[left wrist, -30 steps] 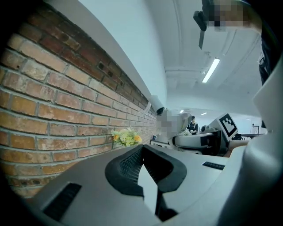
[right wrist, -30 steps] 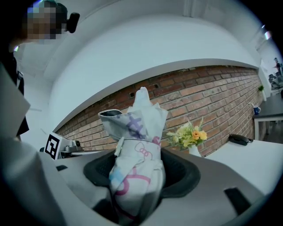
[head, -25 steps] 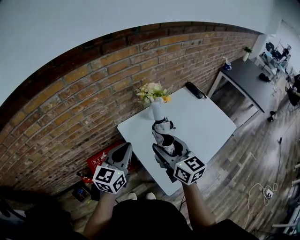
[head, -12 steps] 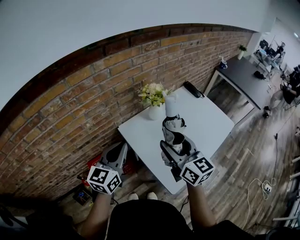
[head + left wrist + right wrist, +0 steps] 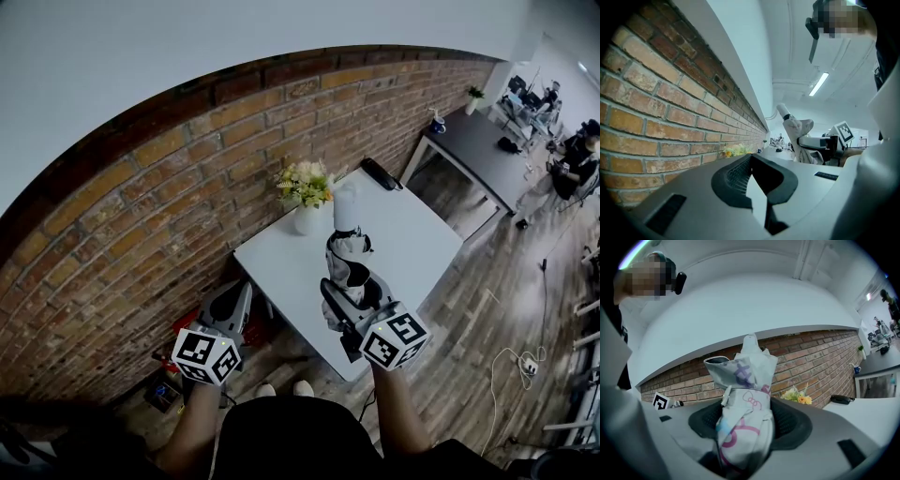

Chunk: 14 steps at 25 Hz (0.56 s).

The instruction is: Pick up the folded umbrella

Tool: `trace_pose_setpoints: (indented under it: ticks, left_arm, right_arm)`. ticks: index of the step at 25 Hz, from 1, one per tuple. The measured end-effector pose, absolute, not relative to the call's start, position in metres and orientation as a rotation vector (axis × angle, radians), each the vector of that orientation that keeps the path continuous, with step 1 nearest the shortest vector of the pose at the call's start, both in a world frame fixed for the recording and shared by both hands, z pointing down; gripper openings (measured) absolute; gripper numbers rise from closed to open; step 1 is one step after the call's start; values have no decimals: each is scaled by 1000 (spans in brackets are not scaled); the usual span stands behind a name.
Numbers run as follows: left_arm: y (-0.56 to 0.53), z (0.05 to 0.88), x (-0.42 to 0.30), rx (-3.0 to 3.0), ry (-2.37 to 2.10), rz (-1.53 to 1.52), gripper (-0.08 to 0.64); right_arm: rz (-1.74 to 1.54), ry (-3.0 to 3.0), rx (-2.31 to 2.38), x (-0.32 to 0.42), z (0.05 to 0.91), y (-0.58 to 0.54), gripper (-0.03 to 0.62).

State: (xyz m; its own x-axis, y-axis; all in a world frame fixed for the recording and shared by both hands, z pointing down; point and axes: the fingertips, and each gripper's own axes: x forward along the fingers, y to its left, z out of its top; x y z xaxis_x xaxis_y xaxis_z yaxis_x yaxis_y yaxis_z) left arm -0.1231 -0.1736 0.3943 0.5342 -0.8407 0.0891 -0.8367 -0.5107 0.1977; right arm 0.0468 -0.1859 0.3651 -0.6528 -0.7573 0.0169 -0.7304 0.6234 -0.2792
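Noted clamped upright in right gripper [image 5: 345, 274], above white square worktop [image 5: 417, 234]: white folded fabric umbrella with pink and purple print [image 5: 745, 427]; left gripper [image 5: 236, 298] closed on nothing; likely light, soft, slippery cloth, best gripped round strapped middle.

Soft, even indoor light fills every view, and a ceiling strip lamp [image 5: 819, 84] glares in the left gripper view. Fisheye distortion bows the brick wall [image 5: 141, 206] and darkens the corners. The folded umbrella [image 5: 745, 423] looks sharp, and the white worktop [image 5: 412, 234] is bright.
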Motion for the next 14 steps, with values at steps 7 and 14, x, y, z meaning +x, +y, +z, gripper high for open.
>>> trace_pose_setpoints:
  ticks: [7,14]
  left_arm:
    - [-171,394,-127,2568,-1390,-38,11]
    - [-167,394,-129,2574,-1376,-39,11]
  right_arm:
    - [-395,2731,-1298,43,366,-180,284]
    - [-393,2730,-1307,39,366,-174,284]
